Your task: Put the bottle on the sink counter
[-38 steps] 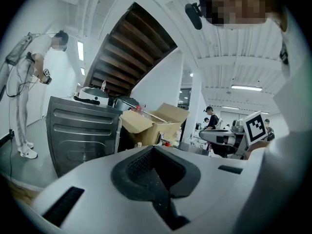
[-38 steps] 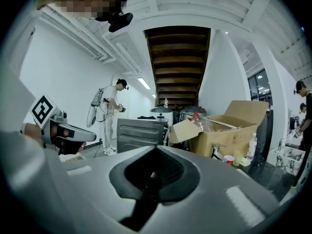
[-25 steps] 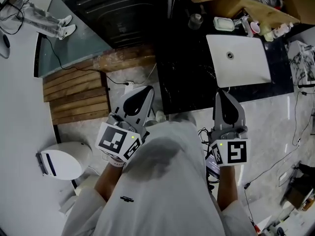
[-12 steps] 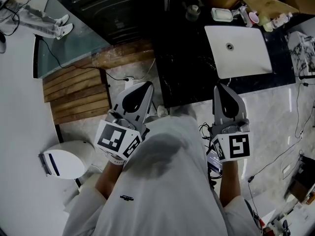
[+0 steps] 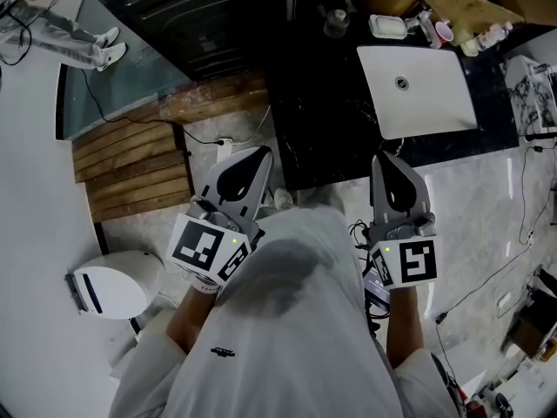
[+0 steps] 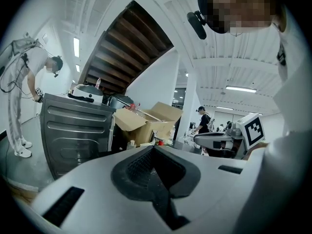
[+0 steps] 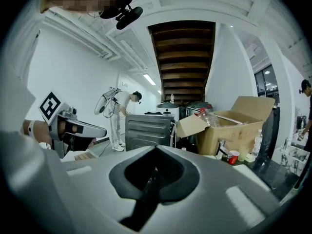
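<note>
Grey plastic jaws of the left gripper (image 5: pixel 258 157) are seen pressed together with nothing between them. The right gripper (image 5: pixel 384 158) is likewise closed and empty. Both are held side by side, apart from each other, in front of a person in a white garment, and both are pointed toward a black counter (image 5: pixel 331 120). A white sink (image 5: pixel 435 103) is set into that counter, ahead of the right gripper. Past the sink, at the far end of the counter, a pale bottle (image 7: pixel 257 143) is seen standing near a red cup (image 7: pixel 233 156), beside an open cardboard box (image 7: pixel 234 126) and well apart from both grippers. A small dish (image 5: pixel 385 26) is placed on the counter behind the sink. To the left of the counter a grey metal appliance (image 6: pixel 73 135) is seen, with wooden slats (image 5: pixel 130 164) laid on the floor before it. A second person (image 6: pixel 22 91) is seen bent over beside that appliance.
</note>
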Tool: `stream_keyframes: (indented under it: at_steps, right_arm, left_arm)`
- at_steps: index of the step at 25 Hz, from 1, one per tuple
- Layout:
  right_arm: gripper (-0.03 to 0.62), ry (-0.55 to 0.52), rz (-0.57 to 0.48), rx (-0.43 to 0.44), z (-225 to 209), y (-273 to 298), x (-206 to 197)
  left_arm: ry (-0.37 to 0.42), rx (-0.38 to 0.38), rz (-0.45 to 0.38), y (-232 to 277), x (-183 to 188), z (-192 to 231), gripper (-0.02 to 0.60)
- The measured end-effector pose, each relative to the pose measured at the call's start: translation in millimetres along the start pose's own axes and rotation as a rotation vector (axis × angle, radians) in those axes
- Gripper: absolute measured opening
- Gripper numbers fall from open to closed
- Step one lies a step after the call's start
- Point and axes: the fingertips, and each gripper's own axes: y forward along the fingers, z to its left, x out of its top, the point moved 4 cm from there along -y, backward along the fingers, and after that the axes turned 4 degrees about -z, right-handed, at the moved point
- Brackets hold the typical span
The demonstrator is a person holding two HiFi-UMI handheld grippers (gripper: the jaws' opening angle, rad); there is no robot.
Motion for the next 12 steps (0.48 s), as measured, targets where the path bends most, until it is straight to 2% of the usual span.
stream_keyframes:
  at_steps: [12]
  right_arm:
    - [0.011, 0.015, 0.007, -0.007, -6.6, -3.2, -3.3]
  left_arm:
    - [-0.003, -0.003, 0.011, 4.6, -3.0, -8.0, 0.008]
